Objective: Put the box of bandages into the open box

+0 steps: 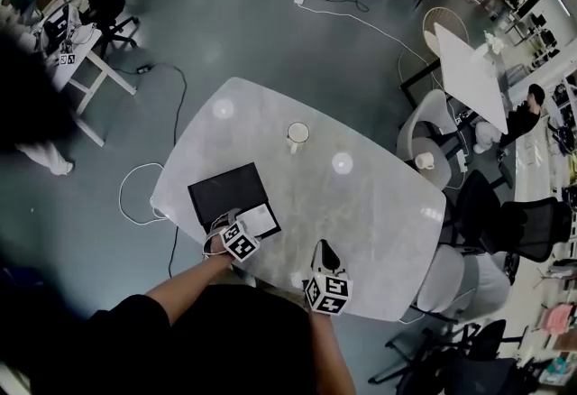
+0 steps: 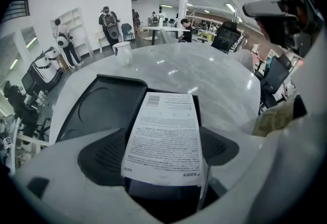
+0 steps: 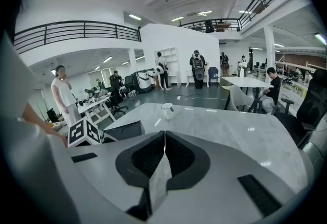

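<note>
**Q:** While the box of bandages (image 2: 166, 115) hangs over the black open box (image 2: 110, 100), what could go wrong from here?

**A:** Two risks, both judged.
(a) The box of bandages is long and flat, and it is gripped near one end only. If the jaws part while its far end rides on the rim of the open box, it may settle tilted across the wall instead of lying flat inside.
(b) A downward push against that rim could slide the open box across the smooth marble-patterned table (image 1: 361, 195), since nothing steadies it.

**Q:** Could the other tool steady it?

**A:** Not as placed. The right gripper (image 3: 163, 138) has its jaws closed together on nothing. It hovers by the table's near edge, apart from both boxes.

**Q:** Where does the box of bandages lie relative to the left gripper (image 2: 162, 142)?

**A:** It lies between the two pads, which are spread to its width and press on its long sides. The printed face is up and the long axis runs along the jaws, away from the camera. Its far end reaches over the right-hand compartment of the open box, beside the half with a round recess. Whether its underside touches the compartment floor cannot be told. The white mug (image 1: 297, 133) stands well apart, farther along the table.
</note>
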Demonstrator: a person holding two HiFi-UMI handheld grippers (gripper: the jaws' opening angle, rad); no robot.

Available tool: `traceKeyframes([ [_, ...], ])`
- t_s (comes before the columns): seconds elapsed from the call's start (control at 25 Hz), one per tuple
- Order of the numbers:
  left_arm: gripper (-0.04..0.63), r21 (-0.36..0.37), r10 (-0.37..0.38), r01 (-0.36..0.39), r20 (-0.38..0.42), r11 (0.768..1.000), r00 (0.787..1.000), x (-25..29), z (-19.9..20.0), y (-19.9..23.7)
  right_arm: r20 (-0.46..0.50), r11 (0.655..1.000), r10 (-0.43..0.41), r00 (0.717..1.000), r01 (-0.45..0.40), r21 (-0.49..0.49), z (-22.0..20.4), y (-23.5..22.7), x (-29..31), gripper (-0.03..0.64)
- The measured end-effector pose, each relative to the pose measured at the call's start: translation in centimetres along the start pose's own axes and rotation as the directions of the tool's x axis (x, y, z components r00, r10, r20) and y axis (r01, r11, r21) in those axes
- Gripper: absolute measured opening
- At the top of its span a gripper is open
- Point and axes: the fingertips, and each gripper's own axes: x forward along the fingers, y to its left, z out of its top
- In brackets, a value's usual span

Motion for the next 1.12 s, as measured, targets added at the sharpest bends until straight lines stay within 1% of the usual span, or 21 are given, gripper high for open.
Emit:
traceKeyframes([
  [0.08, 0.449, 0.003, 0.003, -0.003, 0.004, 1.0, 1.0, 0.1, -0.1, -0.1, 0.029, 1.0, 0.005, 1.0, -0.005, -0.001, 0.9, -0.2, 0.2, 0.013],
  [0.24, 0.451, -0.014, -0.014, 0.014, 0.021, 1.0, 1.0, -0.3, 0.2, 0.0, 0.08, 1.0, 0.0, 0.997, 0.002, -0.019, 2.5, -0.3, 0.2, 0.012],
  [0.44, 0.451, 0.003, -0.006, 0.006, 0.04, 1.0, 0.999, -0.6, 0.0, 0.8, 0.071, 1.0, -0.004, 0.997, 0.005, -0.017, 2.2, 0.8, 0.4, 0.012],
  [0.52, 0.451, -0.033, -0.026, 0.028, 0.064, 0.999, 0.998, -1.3, 0.0, 0.6, 0.061, 1.0, -0.005, 0.998, 0.005, -0.013, 1.8, 1.5, 0.0, 0.012],
  [0.6, 0.451, -0.078, -0.053, 0.062, 0.108, 0.995, 0.993, -2.5, 0.7, 0.3, 0.057, 1.0, -0.008, 0.998, 0.009, -0.011, 1.5, 2.0, -0.5, 0.014],
  [0.72, 0.451, -0.093, -0.075, 0.092, 0.172, 0.991, 0.982, -4.5, 1.6, 0.1, 0.062, 1.0, -0.017, 0.998, 0.017, -0.004, 1.5, 2.5, -1.2, 0.014],
  [0.84, 0.449, -0.127, -0.087, 0.122, 0.249, 0.984, 0.964, -7.3, 1.5, 0.0, 0.07, 1.0, -0.018, 0.997, 0.018, 0.005, 1.4, 3.2, -2.2, 0.013],
  [0.92, 0.449, -0.149, -0.098, 0.15, 0.311, 0.977, 0.945, -10.2, 1.3, -0.1, 0.076, 1.0, -0.01, 0.997, 0.009, 0.008, 1.6, 4.2, -2.9, 0.014],
  [1.04, 0.448, -0.193, -0.092, 0.189, 0.421, 0.963, 0.902, -15.0, 0.8, -0.1, 0.098, 1.0, 0.01, 0.995, -0.011, 0.007, 2.1, 6.0, -4.1, 0.013],
  [1.12, 0.448, -0.22, -0.045, 0.174, 0.492, 0.96, 0.87, -18.5, 0.1, 0.3, 0.121, 1.0, 0.02, 0.992, -0.022, 0.011, 2.5, 7.3, -5.1, 0.014],
])
